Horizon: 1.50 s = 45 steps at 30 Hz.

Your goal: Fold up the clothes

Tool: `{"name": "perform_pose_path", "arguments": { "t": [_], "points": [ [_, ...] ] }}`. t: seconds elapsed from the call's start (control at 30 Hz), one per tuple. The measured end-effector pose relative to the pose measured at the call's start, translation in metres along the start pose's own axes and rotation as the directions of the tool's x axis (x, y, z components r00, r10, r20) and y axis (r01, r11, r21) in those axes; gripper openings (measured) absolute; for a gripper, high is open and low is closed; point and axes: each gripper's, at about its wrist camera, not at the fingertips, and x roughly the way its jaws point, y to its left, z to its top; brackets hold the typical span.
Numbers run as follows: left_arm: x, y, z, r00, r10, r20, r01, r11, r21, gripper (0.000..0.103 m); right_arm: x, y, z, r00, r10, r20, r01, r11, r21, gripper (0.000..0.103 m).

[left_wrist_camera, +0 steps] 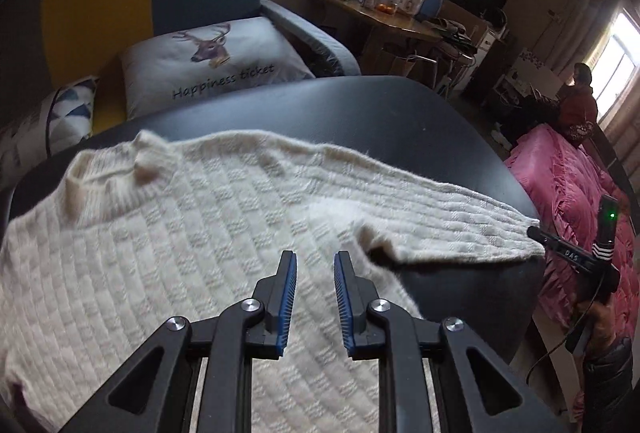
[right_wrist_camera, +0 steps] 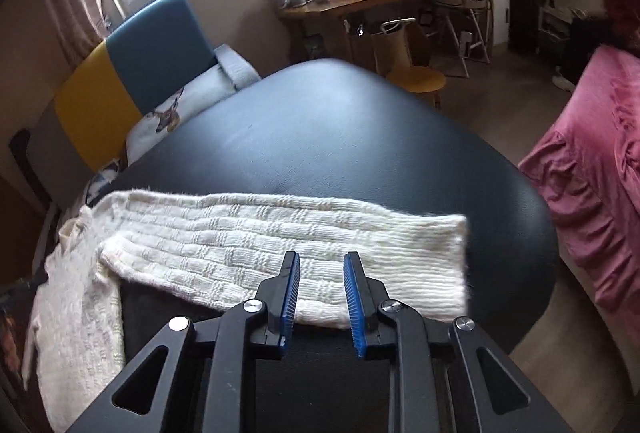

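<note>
A cream knitted sweater lies spread on a dark round table, collar at the far left. Its sleeve stretches right to the table edge. My left gripper hovers open above the sweater's body, with nothing between its blue pads. In the right wrist view the sleeve lies flat across the table, cuff to the right, and the sweater's body hangs at the left. My right gripper stands open just above the sleeve near the cuff and grips nothing. Seen from the left wrist, the right gripper sits at the cuff end.
A yellow and blue sofa with a deer cushion stands behind the table. A pink bed runs along the right. Further back are a wooden table with jars, a stool and a seated person by a window.
</note>
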Motion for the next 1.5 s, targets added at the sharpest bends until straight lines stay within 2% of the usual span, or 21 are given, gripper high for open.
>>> {"name": "perform_pose_path", "arguments": {
  "t": [0.17,0.33,0.47,0.57,0.6,0.73,0.8,0.87,0.93,1.07,1.1,1.13,1.17,1.2,1.23,1.27,1.3,1.33,1.4,1.43,1.5],
  "points": [
    [0.040,-0.046,0.039,0.998,-0.042,-0.036,0.047,0.986,0.159,0.019,0.024,0.007,0.008,0.998,-0.035,-0.056,0.034,0.999,-0.026,0.024],
    [0.096,-0.064,0.064,0.990,-0.037,-0.134,0.068,0.969,0.237,0.019,0.038,-0.003,0.016,0.989,-0.104,-0.108,0.099,0.994,-0.051,0.032],
    [0.139,-0.055,0.078,0.979,-0.016,-0.206,0.059,0.977,0.204,0.019,0.050,-0.012,0.023,0.976,-0.165,-0.140,0.154,0.984,-0.086,0.033],
    [0.170,-0.047,0.082,0.962,0.017,-0.271,0.033,0.984,0.178,0.018,0.059,-0.014,0.031,0.969,-0.207,-0.132,0.192,0.974,-0.117,0.033],
    [0.177,-0.042,0.081,0.960,0.005,-0.281,0.038,0.988,0.150,0.018,0.062,-0.014,0.034,0.965,-0.230,-0.121,0.215,0.968,-0.127,0.033],
    [0.176,-0.031,0.077,0.969,-0.046,-0.241,0.067,0.995,0.079,0.018,0.074,-0.012,0.041,0.953,-0.299,-0.052,0.287,0.943,-0.165,0.038],
    [0.173,-0.028,0.075,0.971,-0.057,-0.232,0.075,0.995,0.069,0.018,0.076,-0.014,0.042,0.952,-0.307,-0.023,0.299,0.941,-0.157,0.041],
    [0.162,-0.018,0.075,0.976,-0.076,-0.202,0.082,0.996,0.018,0.018,0.077,-0.016,0.044,0.952,-0.306,-0.015,0.301,0.942,-0.148,0.045],
    [0.145,-0.003,0.073,0.983,-0.092,-0.160,0.087,0.995,-0.039,0.018,0.075,-0.019,0.046,0.955,-0.294,-0.021,0.289,0.947,-0.139,0.047],
    [0.102,0.033,0.054,0.991,-0.103,-0.085,0.092,0.988,-0.120,0.018,0.055,-0.013,0.054,0.977,-0.214,-0.014,0.212,0.974,-0.083,0.048],
    [0.092,0.042,0.047,0.993,-0.100,-0.067,0.091,0.988,-0.127,0.018,0.049,-0.005,0.053,0.996,-0.092,-0.023,0.091,0.995,-0.039,0.055],
    [0.083,0.048,0.037,0.992,-0.114,-0.059,0.105,0.985,-0.137,0.018,0.042,0.004,0.050,0.998,0.055,-0.027,-0.055,0.998,0.013,0.065],
    [0.075,0.054,0.028,0.990,-0.129,-0.051,0.121,0.982,-0.147,0.018,0.036,0.013,0.047,0.979,0.200,-0.024,-0.199,0.978,0.066,0.085],
    [0.069,0.055,0.017,0.990,-0.138,-0.041,0.131,0.980,-0.152,0.018,0.029,0.023,0.044,0.940,0.341,-0.013,-0.337,0.934,0.116,0.099],
    [0.063,0.057,0.007,0.989,-0.145,-0.031,0.138,0.978,-0.159,0.018,0.031,0.040,0.037,0.890,0.455,-0.023,-0.447,0.882,0.149,0.102],
    [0.060,0.056,0.001,0.988,-0.149,-0.025,0.143,0.976,-0.167,0.018,0.034,0.059,0.029,0.830,0.557,-0.035,-0.543,0.820,0.179,0.102],
    [0.057,0.054,-0.008,0.988,-0.154,-0.021,0.148,0.973,-0.176,0.018,0.038,0.078,0.021,0.757,0.652,-0.044,-0.631,0.747,0.211,0.102],
    [0.055,0.054,-0.012,0.987,-0.161,-0.024,0.154,0.973,-0.174,0.018,0.046,0.098,0.011,0.700,0.712,-0.051,-0.682,0.687,0.251,0.103],
    [0.056,0.049,-0.020,0.987,-0.157,-0.036,0.149,0.976,-0.159,0.018,0.061,0.134,-0.014,0.624,0.778,-0.069,-0.723,0.609,0.325,0.103],
    [0.058,0.046,-0.023,0.988,-0.144,-0.045,0.136,0.980,-0.145,0.018,0.072,0.150,-0.023,0.619,0.782,-0.078,-0.716,0.602,0.354,0.103],
    [0.064,0.040,-0.031,0.989,-0.133,-0.067,0.123,0.984,-0.126,0.018,0.096,0.168,-0.031,0.631,0.771,-0.084,-0.680,0.602,0.417,0.103]
  ]
}}
